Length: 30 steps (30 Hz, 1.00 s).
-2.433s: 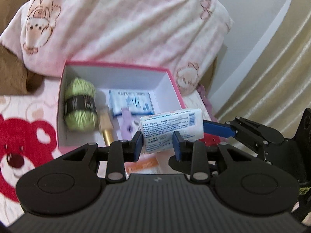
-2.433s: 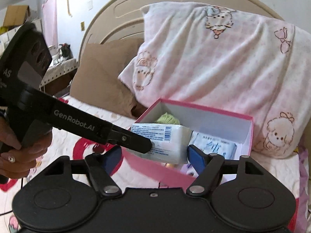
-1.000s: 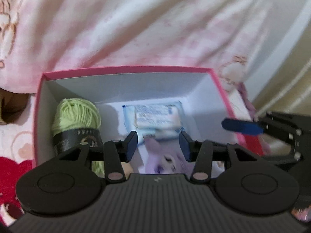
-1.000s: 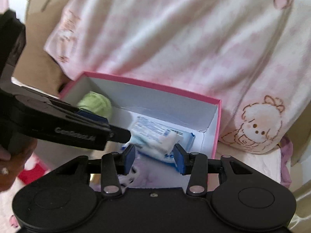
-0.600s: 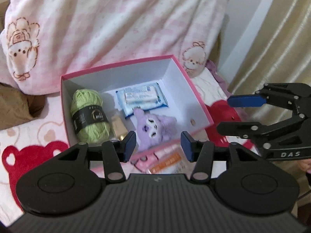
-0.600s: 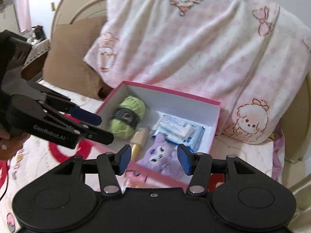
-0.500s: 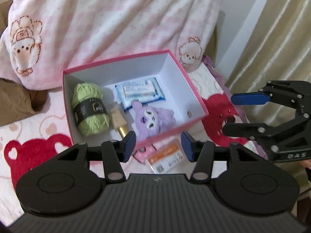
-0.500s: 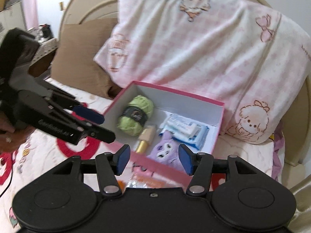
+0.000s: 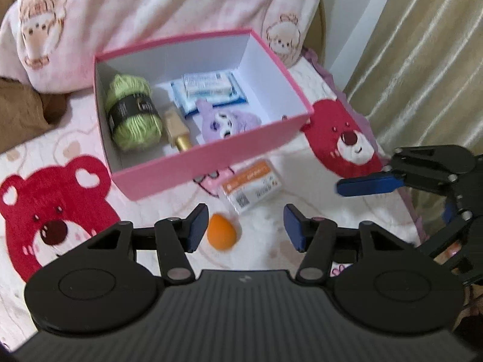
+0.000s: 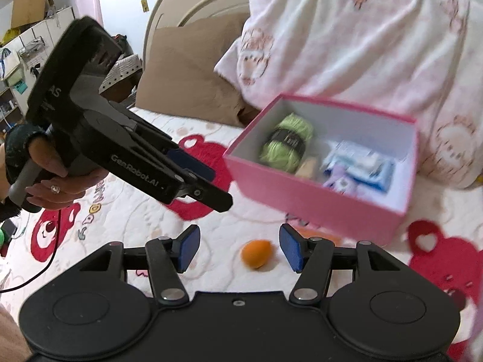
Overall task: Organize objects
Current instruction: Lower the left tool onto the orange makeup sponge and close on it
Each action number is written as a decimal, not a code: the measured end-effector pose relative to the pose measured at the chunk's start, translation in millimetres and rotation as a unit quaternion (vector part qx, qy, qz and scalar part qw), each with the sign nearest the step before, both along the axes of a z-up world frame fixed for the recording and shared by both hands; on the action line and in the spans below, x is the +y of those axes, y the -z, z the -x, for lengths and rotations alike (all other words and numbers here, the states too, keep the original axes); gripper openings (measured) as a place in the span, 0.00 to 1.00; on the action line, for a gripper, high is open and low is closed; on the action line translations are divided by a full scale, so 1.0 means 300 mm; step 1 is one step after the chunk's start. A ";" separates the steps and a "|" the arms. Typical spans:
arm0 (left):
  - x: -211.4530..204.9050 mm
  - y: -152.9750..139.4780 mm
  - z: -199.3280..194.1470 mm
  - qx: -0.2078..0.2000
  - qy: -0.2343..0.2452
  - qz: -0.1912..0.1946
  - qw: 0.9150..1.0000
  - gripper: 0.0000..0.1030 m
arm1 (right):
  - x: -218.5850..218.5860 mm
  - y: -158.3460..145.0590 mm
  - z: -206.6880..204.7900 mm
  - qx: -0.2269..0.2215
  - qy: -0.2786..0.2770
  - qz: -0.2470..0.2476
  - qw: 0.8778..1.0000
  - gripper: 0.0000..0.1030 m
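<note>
A pink box (image 9: pixel 211 154) (image 10: pixel 317 208) on the bed holds a green yarn ball (image 9: pixel 132 111) (image 10: pixel 286 141), a wooden stamp (image 9: pixel 176 129), a purple plush (image 9: pixel 229 120), and a white tissue pack (image 9: pixel 208 86) lying on a blue pack. In front of the box lie an orange egg-shaped sponge (image 9: pixel 223 230) (image 10: pixel 256 253) and an orange-and-white packet (image 9: pixel 250 188). My left gripper (image 9: pixel 246 230) is open and empty, just above the sponge. My right gripper (image 10: pixel 238 249) is open and empty, with the sponge between its fingers' line of sight.
A pink blanket pillow (image 9: pixel 151 9) lies behind the box, and a brown pillow (image 10: pixel 187 75) to its left. Beige curtains (image 9: pixel 422 60) hang at the right. The bedsheet (image 9: pixel 54 208) carries red bear prints.
The white tissue pack that my left gripper held went into the box and was let go. Both grippers have pulled back from the box and now hover over the sponge and packet.
</note>
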<state>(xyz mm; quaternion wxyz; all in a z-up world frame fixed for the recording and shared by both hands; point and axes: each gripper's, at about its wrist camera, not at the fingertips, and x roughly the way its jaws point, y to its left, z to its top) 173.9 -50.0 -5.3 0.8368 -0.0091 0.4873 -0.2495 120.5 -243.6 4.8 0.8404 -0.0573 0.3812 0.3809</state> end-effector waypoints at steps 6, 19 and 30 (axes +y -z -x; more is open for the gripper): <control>0.013 0.105 0.023 0.012 0.008 -0.005 1.000 0.53 | 0.064 0.148 0.008 0.051 0.013 0.002 0.999 0.64; 0.042 0.345 -0.016 0.051 -0.022 0.021 0.998 0.53 | 0.115 0.423 -0.030 0.005 0.043 -0.002 0.999 0.64; 0.065 0.455 -0.039 0.033 -0.051 0.091 0.994 0.50 | 0.195 0.538 -0.058 -0.026 0.044 0.041 0.998 0.64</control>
